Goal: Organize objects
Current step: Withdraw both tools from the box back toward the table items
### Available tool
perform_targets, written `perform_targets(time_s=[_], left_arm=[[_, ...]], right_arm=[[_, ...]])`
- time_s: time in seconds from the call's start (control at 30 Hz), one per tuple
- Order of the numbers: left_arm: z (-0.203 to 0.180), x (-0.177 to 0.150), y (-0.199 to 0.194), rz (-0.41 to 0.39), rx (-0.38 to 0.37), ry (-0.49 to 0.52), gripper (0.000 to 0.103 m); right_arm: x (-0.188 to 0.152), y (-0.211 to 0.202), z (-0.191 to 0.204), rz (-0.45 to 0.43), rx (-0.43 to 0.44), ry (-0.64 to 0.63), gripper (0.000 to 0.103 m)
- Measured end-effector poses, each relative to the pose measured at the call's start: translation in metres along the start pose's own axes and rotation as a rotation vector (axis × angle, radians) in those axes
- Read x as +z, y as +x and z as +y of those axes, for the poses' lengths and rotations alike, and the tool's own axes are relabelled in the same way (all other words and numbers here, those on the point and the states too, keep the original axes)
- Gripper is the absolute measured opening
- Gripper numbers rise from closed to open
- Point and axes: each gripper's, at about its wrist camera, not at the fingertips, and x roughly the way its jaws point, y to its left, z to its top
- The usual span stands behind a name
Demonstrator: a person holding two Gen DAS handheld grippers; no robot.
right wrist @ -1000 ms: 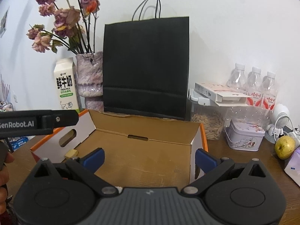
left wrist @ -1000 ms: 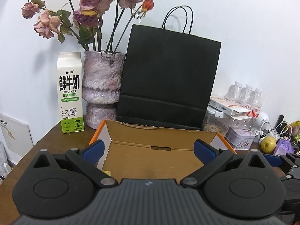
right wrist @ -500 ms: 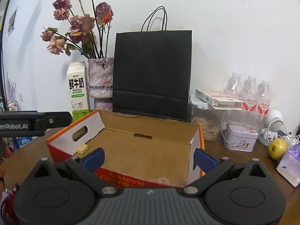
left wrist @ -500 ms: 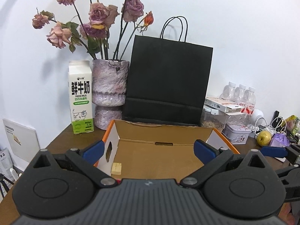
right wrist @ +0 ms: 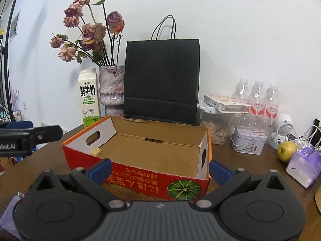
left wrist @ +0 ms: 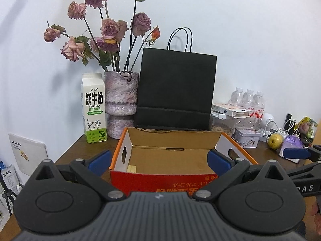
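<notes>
Both claws pulled back fr box [left wrist: 160,177], spread wide, carton [left wrist: 93,108] reads "FRESH MILK"

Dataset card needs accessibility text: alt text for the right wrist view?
An open right gripper faces an open orange cardboard box on a wooden table, empty but for a small tan block. Behind stand a black paper bag, milk carton and vase of dried roses.

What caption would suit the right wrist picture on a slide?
Open right tool faces an orange cardboard box holding one small tan block, with a black paper bag behind.
</notes>
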Motion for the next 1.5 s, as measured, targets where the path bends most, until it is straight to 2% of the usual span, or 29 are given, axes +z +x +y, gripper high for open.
perform_targets(time_s=[0.3,0.73,1.23,1.5], left_arm=[[0.002,-0.008,-0.035,-0.005,-0.005,0.011,0.103],[0.018,-0.033,-0.07,0.032,0.042,0.011,0.103],[0.031,-0.059,-0.097,0.078,0.069,0.012,0.103],[0.039,-0.073,-0.106,0.102,0.079,0.002,0.103]], right_arm=[[-0.013,-0.031,0.003,-0.004,-0.007,0.011,0.103],[-0.041,-0.07,0.006,0.017,-0.023,-0.002,0.103],[-0.084,-0.092,0.004,0.099,-0.052,-0.024,0.103],[-0.107,-0.084,0.005,0.193,-0.064,-0.025,0.103]])
